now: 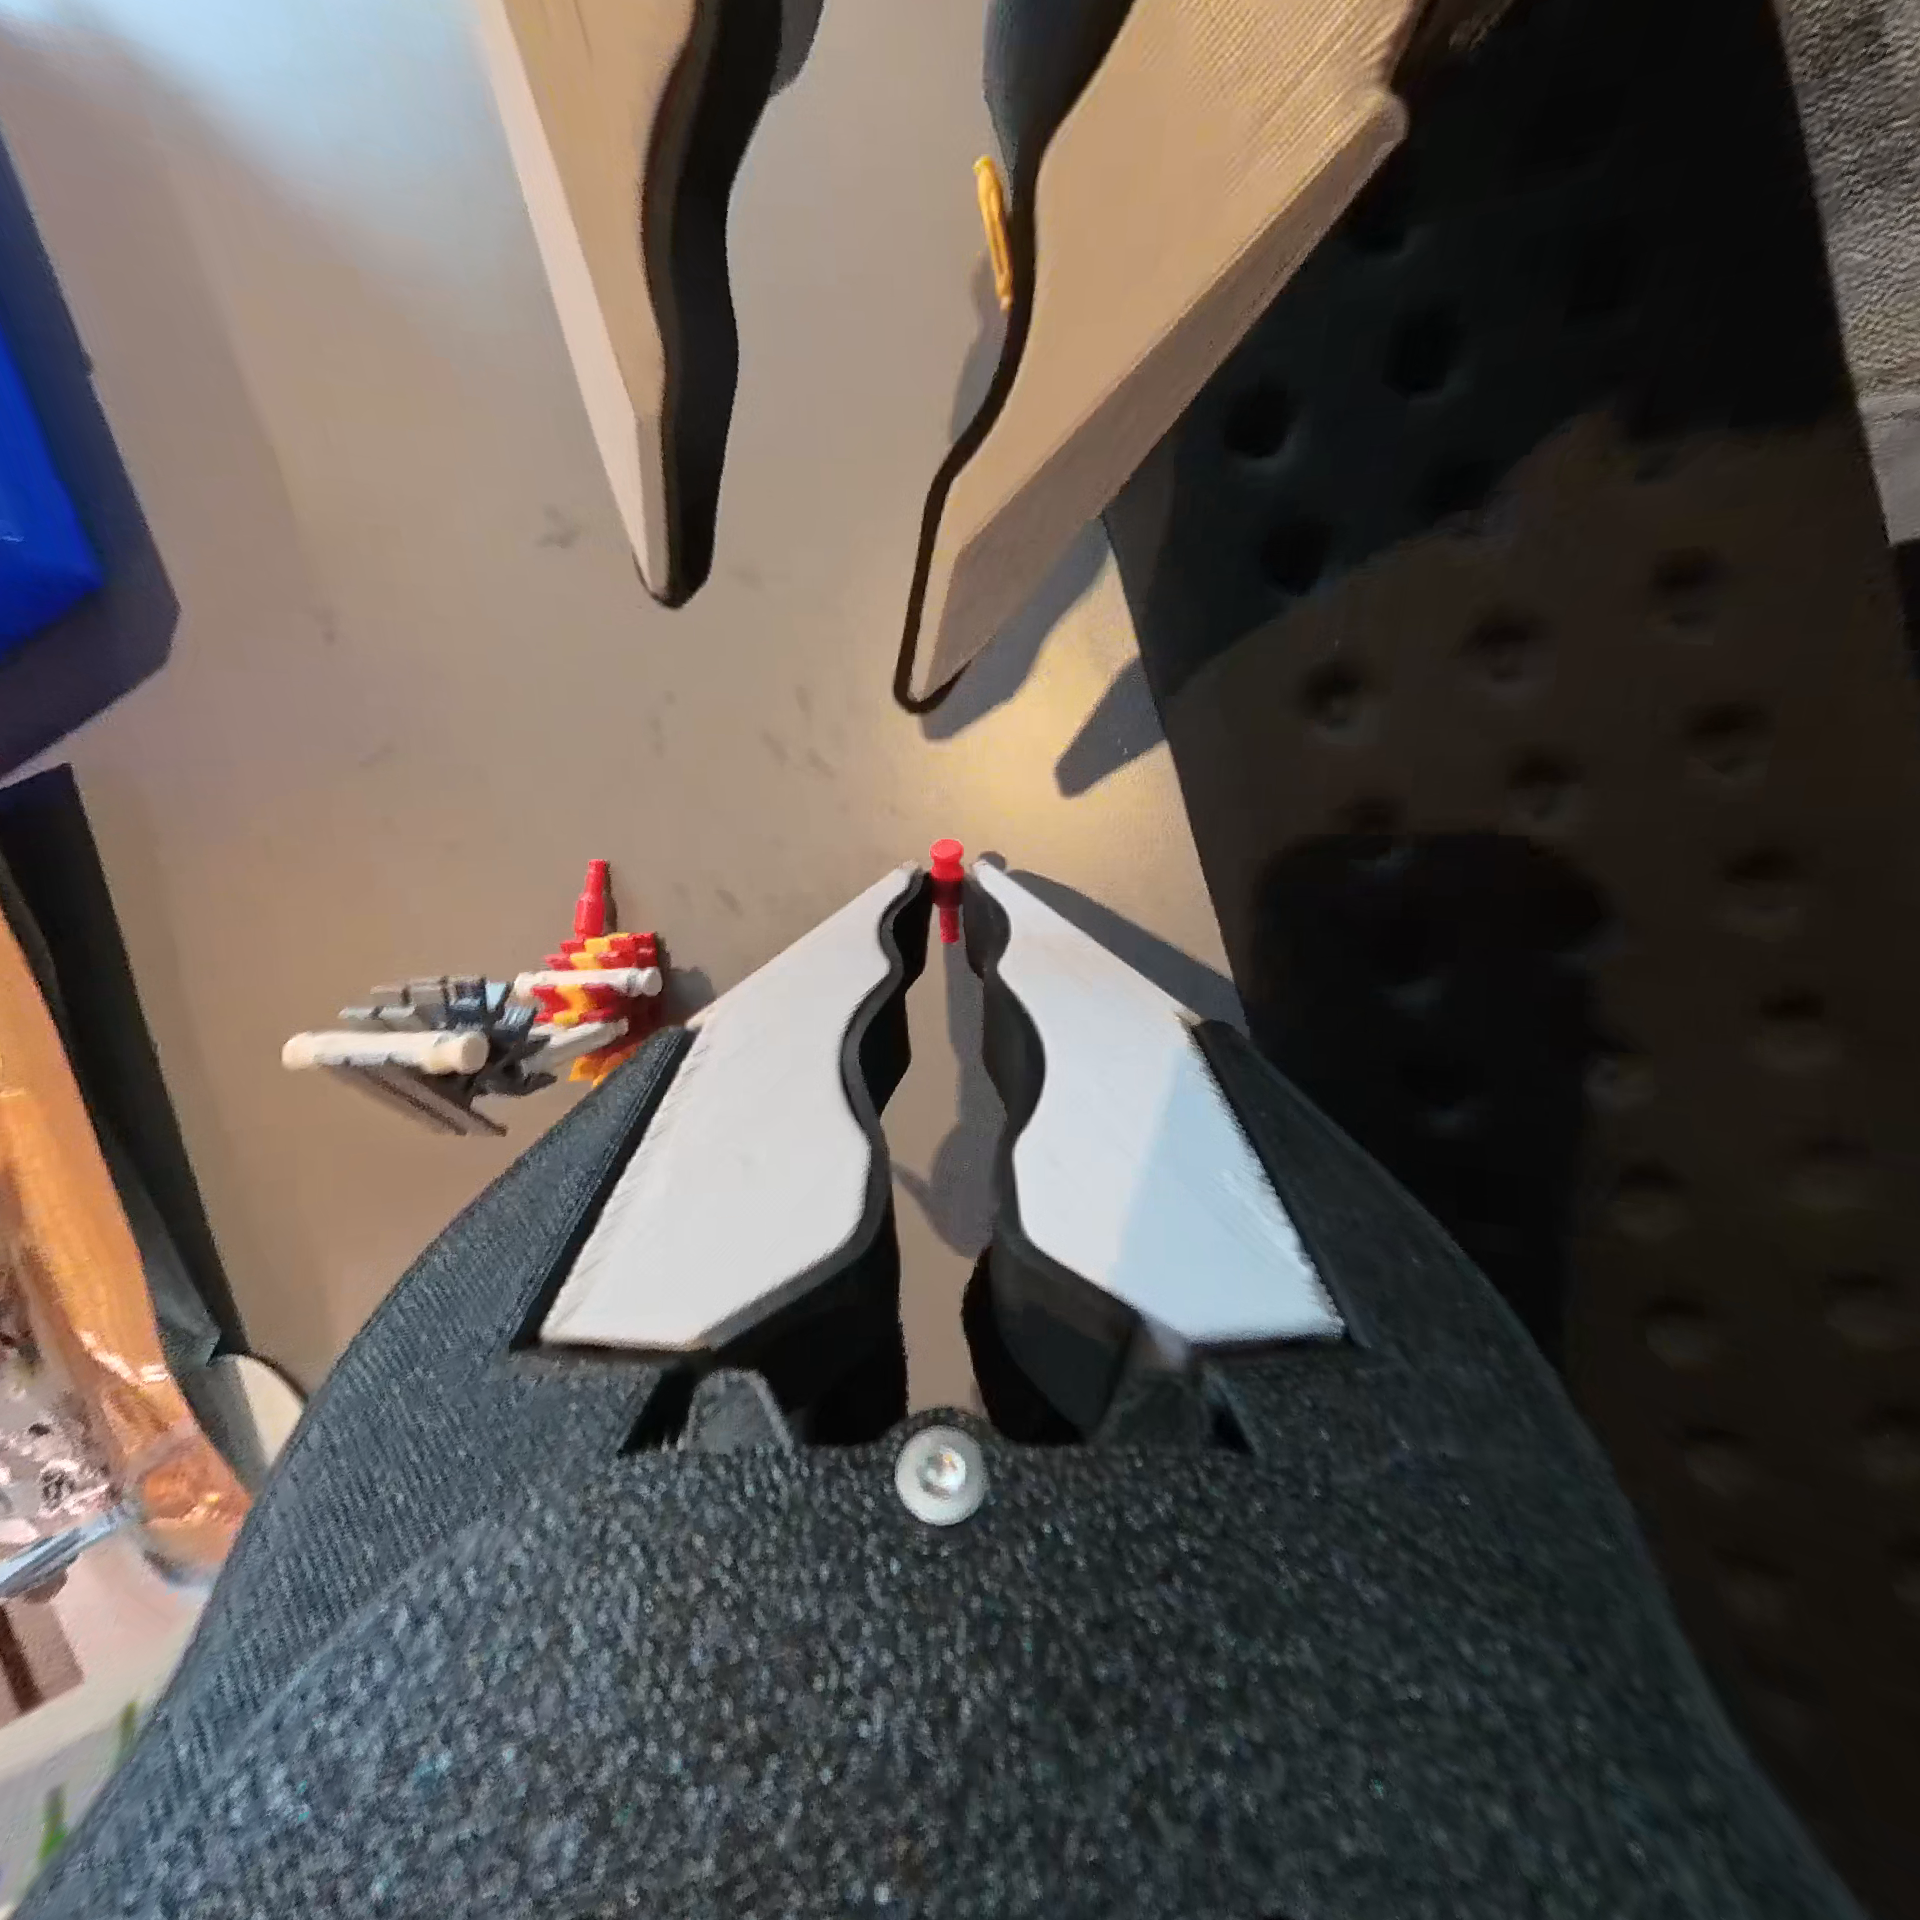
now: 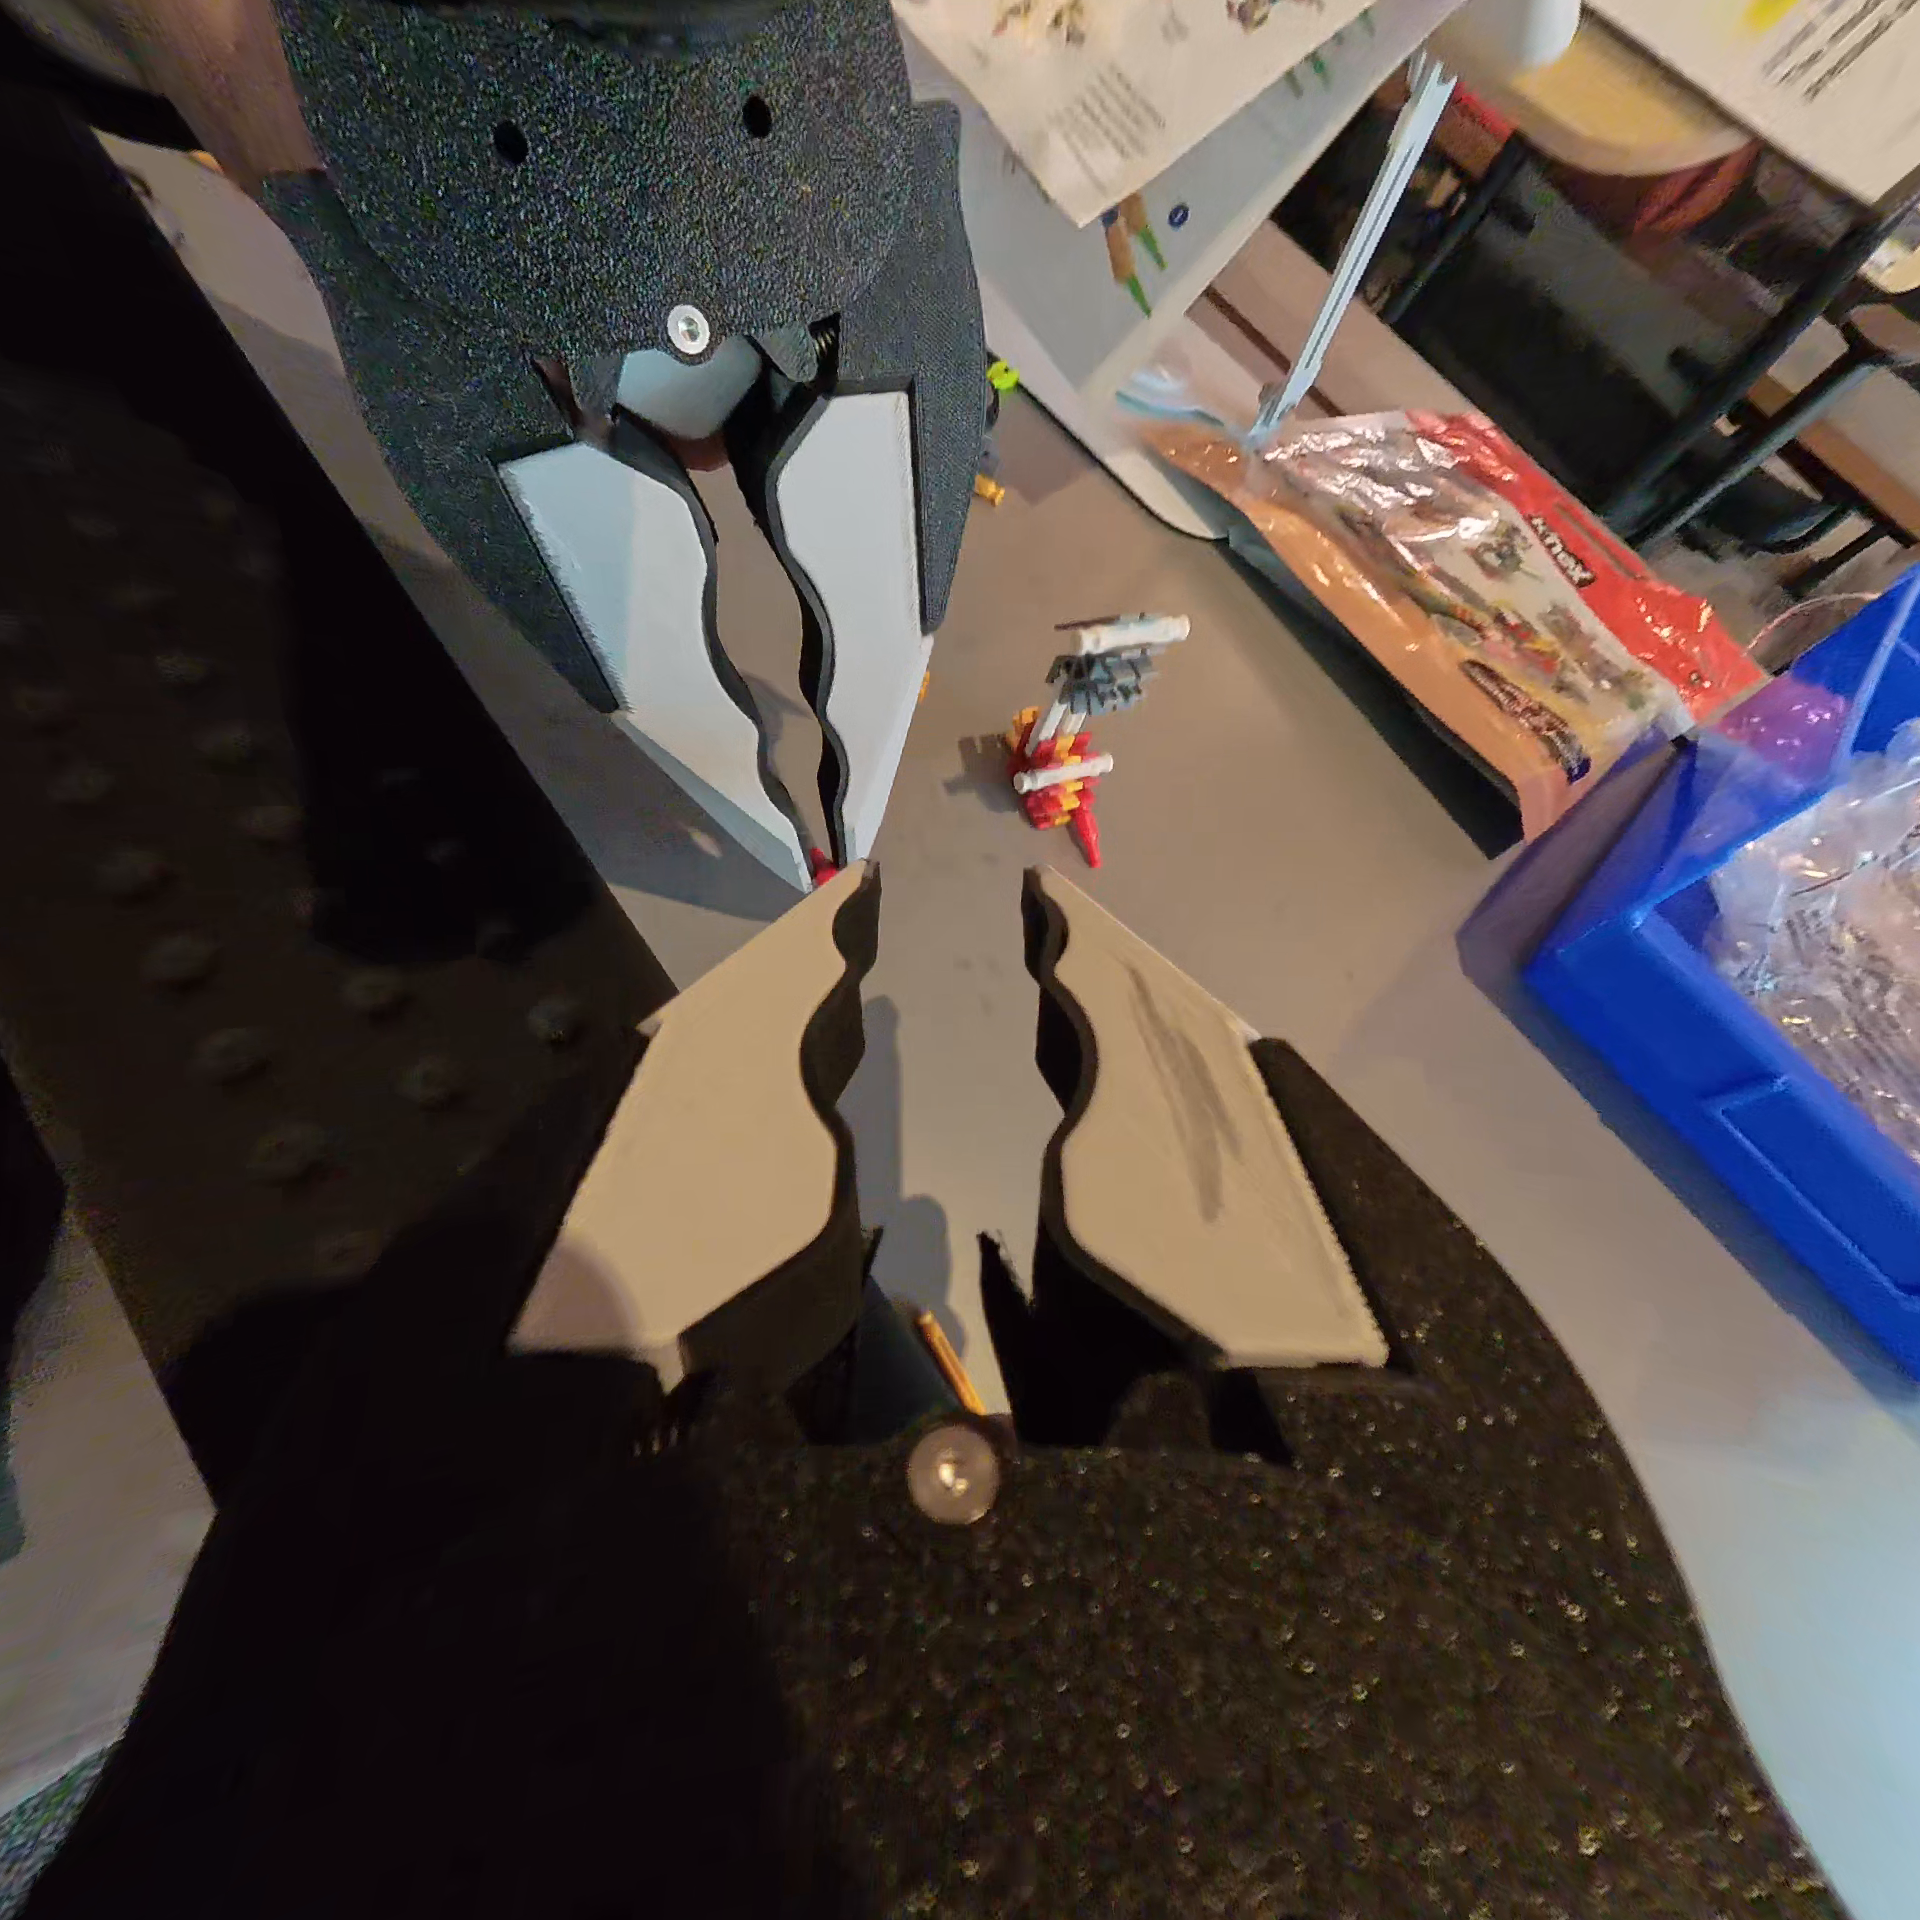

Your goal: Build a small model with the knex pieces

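My left gripper (image 1: 945, 871) is shut on a small red rod piece (image 1: 945, 888), pinched upright at its fingertips just above the grey table. It also shows in the right wrist view (image 2: 826, 852), coming in from the top with the red rod piece (image 2: 821, 860) at its tips. My right gripper (image 2: 948, 883) is open and empty, its left fingertip close to the left gripper's tips; in the left wrist view it (image 1: 800, 644) hangs in from above. A small model of red, yellow, grey and white rods (image 1: 499, 1013) lies on the table left of my left gripper, and shows in the right wrist view (image 2: 1081, 727).
A blue bin (image 2: 1704, 1018) with clear plastic bags stands at the right. A printed plastic bag (image 2: 1455, 592) and paper sheets (image 2: 1122, 94) lie at the back. A yellow piece (image 1: 992, 223) lies by the right gripper. A black studded mat (image 1: 1558, 935) runs beside the grippers. Spacing between my two grippers at the tips: around 6 cm.
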### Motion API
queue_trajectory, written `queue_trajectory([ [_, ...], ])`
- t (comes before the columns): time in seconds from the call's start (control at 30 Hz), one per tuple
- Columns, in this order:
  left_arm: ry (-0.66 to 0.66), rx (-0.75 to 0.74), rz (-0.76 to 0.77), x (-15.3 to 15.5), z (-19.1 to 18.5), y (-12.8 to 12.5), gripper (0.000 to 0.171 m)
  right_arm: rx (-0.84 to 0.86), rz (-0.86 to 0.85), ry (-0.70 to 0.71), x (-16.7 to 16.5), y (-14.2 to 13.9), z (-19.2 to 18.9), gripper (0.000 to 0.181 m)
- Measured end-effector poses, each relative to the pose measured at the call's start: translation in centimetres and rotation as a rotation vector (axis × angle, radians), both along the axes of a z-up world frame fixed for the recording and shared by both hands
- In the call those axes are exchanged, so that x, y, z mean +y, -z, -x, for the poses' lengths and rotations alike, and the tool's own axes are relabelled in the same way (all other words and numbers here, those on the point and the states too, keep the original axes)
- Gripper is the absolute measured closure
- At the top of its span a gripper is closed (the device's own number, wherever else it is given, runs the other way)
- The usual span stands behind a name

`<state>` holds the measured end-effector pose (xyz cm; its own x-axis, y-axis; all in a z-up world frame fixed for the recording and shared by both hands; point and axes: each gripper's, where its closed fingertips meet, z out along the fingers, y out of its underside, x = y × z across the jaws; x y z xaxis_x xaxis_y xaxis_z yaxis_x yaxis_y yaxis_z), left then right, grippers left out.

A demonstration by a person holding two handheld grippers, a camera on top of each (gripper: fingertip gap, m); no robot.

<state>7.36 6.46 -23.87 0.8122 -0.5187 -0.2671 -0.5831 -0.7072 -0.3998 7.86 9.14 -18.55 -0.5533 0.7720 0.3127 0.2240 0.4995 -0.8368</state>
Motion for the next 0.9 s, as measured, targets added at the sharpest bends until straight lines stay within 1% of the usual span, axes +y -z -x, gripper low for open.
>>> queue_trajectory([
  [0.2, -0.009, -0.024, 0.031, 0.3, 0.1, 1.4, 0.168, -0.048, 0.002, -0.01, 0.5, 1.6, -0.1, 0.155],
  [0.33, -0.019, -0.064, 0.007, 0.1, 0.0, 1.3, 0.167, -0.075, -0.005, -0.014, 0.8, 2.5, 0.0, 0.155],
  [0.47, -0.039, -0.095, 0.005, -0.7, 0.4, 1.2, 0.156, -0.098, -0.013, -0.021, 1.0, 3.0, 0.2, 0.154],
  [0.57, -0.07, -0.14, -0.015, -1.5, 0.8, 0.8, 0.154, -0.107, -0.007, -0.032, 0.9, 3.0, 0.3, 0.155],
  [0.67, -0.1, -0.167, -0.015, -2.2, 1.5, 0.9, 0.154, -0.125, -0.011, -0.041, 0.9, 3.3, 0.5, 0.155],
  [0.83, -0.1, -0.243, -0.012, -2.1, 0.9, 0.9, 0.154, -0.178, -0.053, -0.073, 0.3, 3.7, 0.7, 0.155],
  [0.87, -0.096, -0.248, -0.003, -2.1, 0.7, 0.9, 0.154, -0.189, -0.065, -0.085, 0.1, 3.9, 0.7, 0.156],
  [0.9, -0.083, -0.257, 0.016, -2.2, 0.4, 1.1, 0.155, -0.203, -0.078, -0.097, -0.1, 4.1, 0.7, 0.161],
])
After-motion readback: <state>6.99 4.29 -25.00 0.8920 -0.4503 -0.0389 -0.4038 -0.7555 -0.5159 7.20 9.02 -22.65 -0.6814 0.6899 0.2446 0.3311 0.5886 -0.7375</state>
